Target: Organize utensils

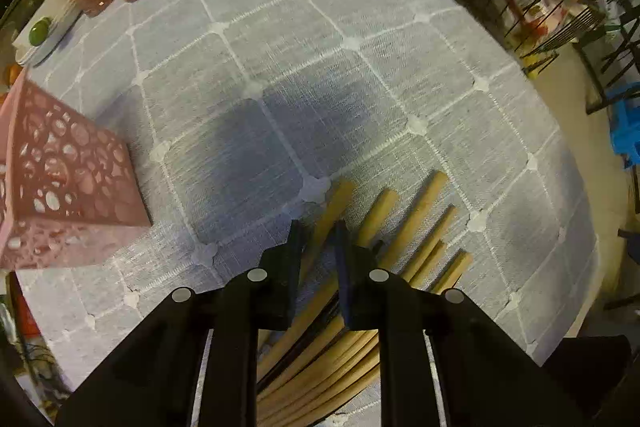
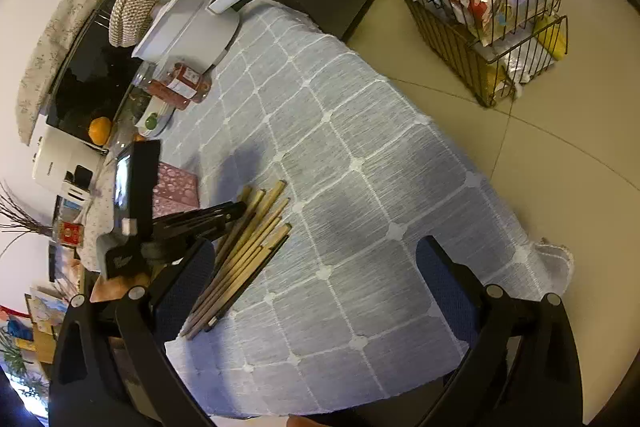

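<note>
Starting at the left edge, the pink perforated holder (image 1: pixel 68 179) sat well off to the side of your left gripper (image 1: pixel 318 231), standing on the gray checked tablecloth (image 1: pixel 280 47). That's presumably where the sticks go, so the carry would run leftward.

Moving in, your left gripper was right down on the bundle of bamboo chopsticks (image 1: pixel 384 227). The jaws were narrowed to a small gap with one chopstick (image 1: pixel 334 211) running up between them, but I honestly couldn't tell if they'd actually clamped it or were just straddling it. The key bit: the sticks' long axis ran pretty much along your fingers, fanning forward and a little right, not across the jaws.

Over on the right, your right gripper (image 2: pixel 316 255) was spread wide open, holding nothing, above bare cloth with the bundle beside its left finger (image 2: pixel 188 287). So the left hand was clearly the closer one.
</note>
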The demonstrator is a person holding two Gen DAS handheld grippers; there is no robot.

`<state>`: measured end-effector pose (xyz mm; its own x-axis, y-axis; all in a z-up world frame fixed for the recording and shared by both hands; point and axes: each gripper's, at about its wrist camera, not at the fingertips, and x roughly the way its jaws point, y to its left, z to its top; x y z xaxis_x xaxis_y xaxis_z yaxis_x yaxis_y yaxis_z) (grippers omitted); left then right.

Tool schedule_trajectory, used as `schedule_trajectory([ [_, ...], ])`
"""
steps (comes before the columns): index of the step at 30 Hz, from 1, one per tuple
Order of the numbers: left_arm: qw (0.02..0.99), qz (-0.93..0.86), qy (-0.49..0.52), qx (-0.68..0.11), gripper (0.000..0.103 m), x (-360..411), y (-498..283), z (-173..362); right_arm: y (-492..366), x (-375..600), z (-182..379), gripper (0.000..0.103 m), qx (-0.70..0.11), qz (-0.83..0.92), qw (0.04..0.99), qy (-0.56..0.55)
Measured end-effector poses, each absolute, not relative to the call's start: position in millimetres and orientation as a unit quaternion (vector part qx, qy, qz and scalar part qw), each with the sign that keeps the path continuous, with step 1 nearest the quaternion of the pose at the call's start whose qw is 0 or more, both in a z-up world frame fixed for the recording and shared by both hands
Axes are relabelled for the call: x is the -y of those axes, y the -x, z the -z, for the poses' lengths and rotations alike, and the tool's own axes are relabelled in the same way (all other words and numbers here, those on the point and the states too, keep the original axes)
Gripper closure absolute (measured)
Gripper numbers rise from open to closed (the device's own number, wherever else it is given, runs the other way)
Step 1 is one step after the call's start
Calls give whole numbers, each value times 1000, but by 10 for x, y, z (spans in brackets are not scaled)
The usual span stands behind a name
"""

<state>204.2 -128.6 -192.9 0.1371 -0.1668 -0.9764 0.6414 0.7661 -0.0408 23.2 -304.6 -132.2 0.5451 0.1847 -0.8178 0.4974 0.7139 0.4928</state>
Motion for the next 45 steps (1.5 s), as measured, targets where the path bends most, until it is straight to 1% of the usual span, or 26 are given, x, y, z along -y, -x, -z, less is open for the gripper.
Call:
schedule_trajectory([
  [3,760,282,-192,-554,88,1191,-1945,1760,-271,3037,1385,5,-475,110,792,-368],
  [9,823,283,-146,-470,89,872,-1574,1165,-422,2888,1585,6,-505,103,768,-380],
  [10,834,282,-135,-454,89,763,-1476,1041,-456,2855,1639,10,-512,106,762,-381],
  [11,843,280,-126,-441,90,670,-1391,941,-503,2815,1729,21,-524,118,750,-385],
  [13,860,278,-106,-414,90,455,-1219,715,-561,2758,1904,35,-548,137,720,-404],
  [16,884,269,-89,-373,91,119,-955,413,-654,2607,2028,51,-578,140,700,-395],
  [18,897,261,-82,-347,93,-43,-783,263,-707,2516,1965,57,-568,156,713,-379],
  [21,914,261,-50,-306,96,-339,-566,31,-826,2420,1970,60,-571,153,700,-401],
  [22,916,266,-38,-298,96,-400,-525,-12,-865,2393,1995,61,-577,153,692,-406],
  [24,922,269,-21,-279,96,-512,-455,-94,-888,2352,2019,61,-576,158,691,-408],
  [29,919,280,-6,-277,96,-699,-444,-85,-866,2246,2013,60,-567,143,684,-435],
  [37,921,287,11,-264,96,-889,-371,-150,-1047,2034,2013,60,-575,149,688,-417],
  [39,921,284,9,-265,96,-897,-377,-142,-1085,2000,2099,68,-583,155,676,-423],
  [40,921,283,10,-266,96,-903,-382,-134,-1097,1981,2128,77,-584,159,674,-424],
  [43,922,279,12,-269,96,-923,-394,-117,-1081,1954,2120,99,-572,163,684,-423],
  [44,922,278,13,-270,96,-930,-398,-114,-1070,1957,2120,102,-569,160,685,-425],
  [45,922,277,15,-271,96,-938,-400,-114,-1041,1974,2102,103,-562,159,690,-427],
])
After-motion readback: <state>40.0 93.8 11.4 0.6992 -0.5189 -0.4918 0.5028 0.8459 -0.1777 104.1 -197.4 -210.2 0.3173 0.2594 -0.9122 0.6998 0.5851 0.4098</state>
